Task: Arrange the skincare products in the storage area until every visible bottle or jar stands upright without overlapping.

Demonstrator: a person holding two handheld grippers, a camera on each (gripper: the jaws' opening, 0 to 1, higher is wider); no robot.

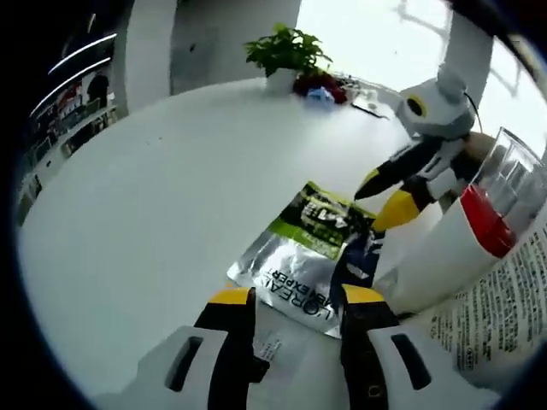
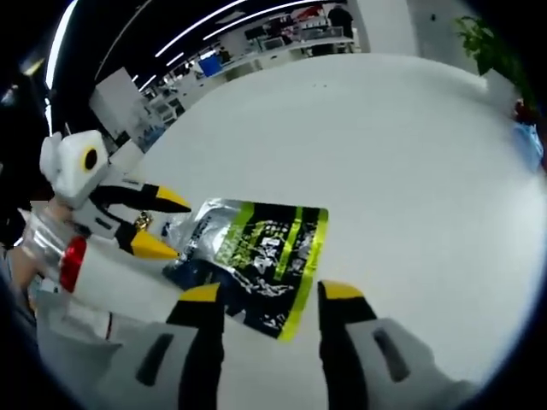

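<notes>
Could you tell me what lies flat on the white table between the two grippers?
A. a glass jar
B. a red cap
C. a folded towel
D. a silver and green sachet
D: a silver and green sachet lies flat on the white table, just ahead of the right gripper.

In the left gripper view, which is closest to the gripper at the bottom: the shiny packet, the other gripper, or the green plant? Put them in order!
1. Shiny packet, just ahead of the left gripper.
2. Right gripper, farther, to the right.
3. Green plant, at the table's far edge.
</notes>
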